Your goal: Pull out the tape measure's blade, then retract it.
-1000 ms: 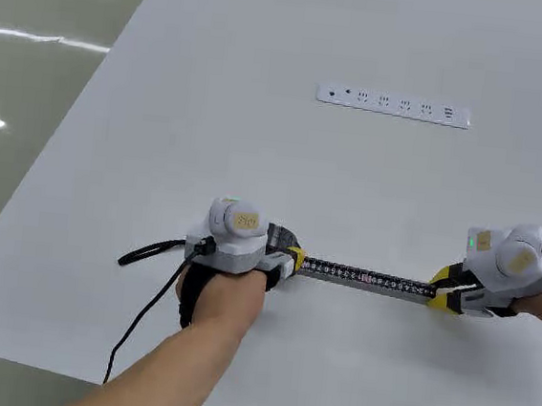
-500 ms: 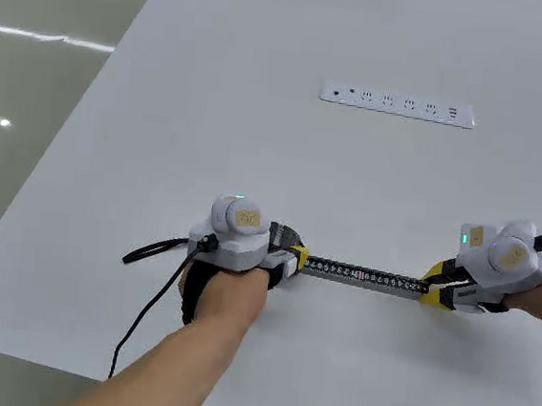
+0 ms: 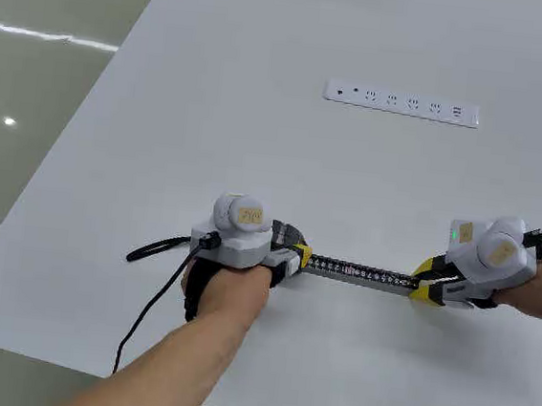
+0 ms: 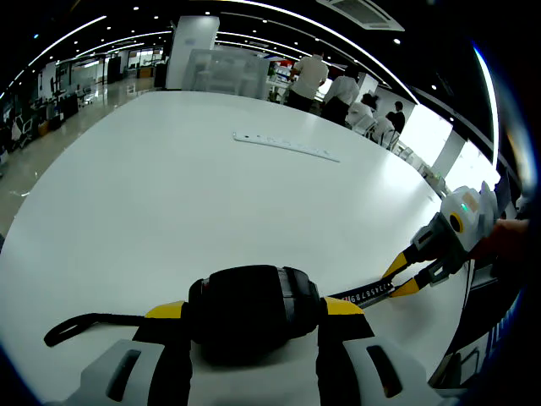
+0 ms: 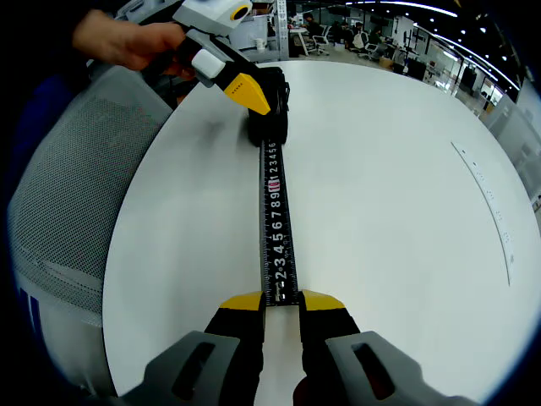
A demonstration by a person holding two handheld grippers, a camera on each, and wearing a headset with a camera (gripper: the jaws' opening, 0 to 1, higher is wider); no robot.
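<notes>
The black tape measure case (image 4: 252,311) sits clamped between the yellow-tipped jaws of my left gripper (image 3: 290,259), low on the white table. Its black wrist strap (image 3: 156,248) trails off to the left. From the case (image 5: 269,108) the dark numbered blade (image 3: 358,272) runs flat along the table to the right. My right gripper (image 3: 424,281) is shut on the blade's end (image 5: 279,298). In the left gripper view the blade (image 4: 365,295) leads away to the right gripper (image 4: 404,277).
A white power strip (image 3: 402,103) lies farther back on the table (image 3: 258,135). The table's left edge drops to a shiny floor (image 3: 35,65). A grey mesh chair back (image 5: 76,194) stands by the near edge. Several people (image 4: 338,85) stand beyond the table's far end.
My right gripper has moved left toward the case with the blade end in it, so less blade lies exposed. The left gripper and case have kept their place.
</notes>
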